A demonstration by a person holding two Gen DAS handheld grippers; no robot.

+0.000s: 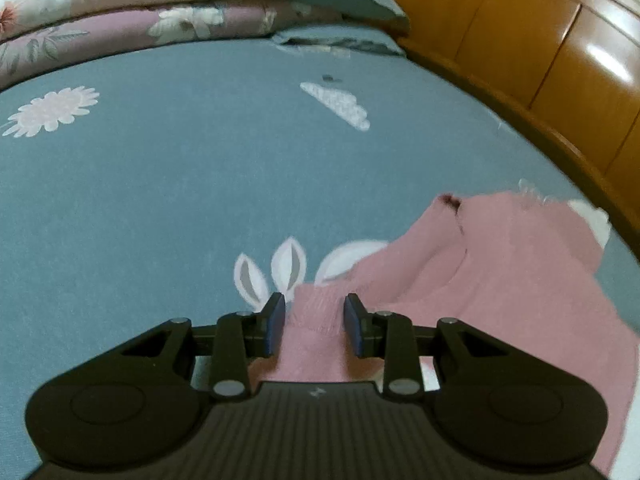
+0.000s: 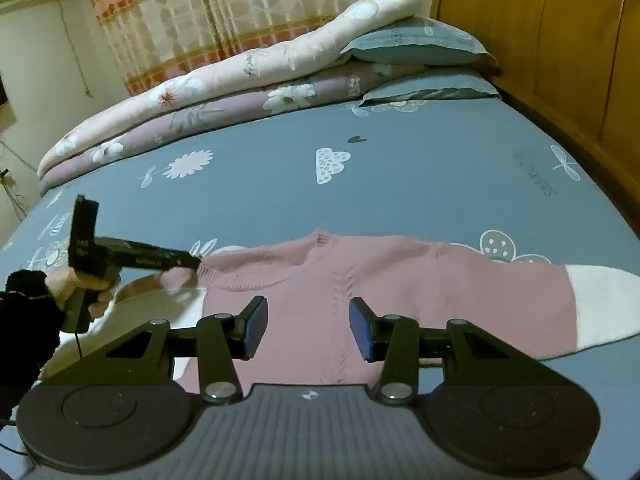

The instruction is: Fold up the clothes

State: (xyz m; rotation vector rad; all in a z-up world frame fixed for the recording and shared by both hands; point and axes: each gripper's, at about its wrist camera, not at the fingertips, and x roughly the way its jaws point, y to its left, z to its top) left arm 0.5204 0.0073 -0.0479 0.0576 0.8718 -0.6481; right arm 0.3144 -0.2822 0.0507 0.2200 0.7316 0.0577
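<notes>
A pink knit sweater [image 2: 400, 280] with white sleeve ends [image 2: 600, 304] lies spread flat on the blue-grey bed sheet [image 2: 400, 184], neckline toward the far side. My right gripper [image 2: 308, 328] hovers open over the middle of its body, with nothing between the fingers. In the right wrist view, my left gripper [image 2: 196, 261] reaches in from the left to the sweater's left shoulder edge. In the left wrist view, my left gripper [image 1: 315, 320] stands open with a ribbed pink edge of the sweater [image 1: 500, 280] lying between its fingers.
Folded floral quilts [image 2: 200, 96] and two blue pillows [image 2: 416, 46] line the far side of the bed. A wooden headboard [image 2: 560, 60] runs along the right. A hand [image 2: 64, 284] in a black sleeve holds the left gripper. Curtains hang behind.
</notes>
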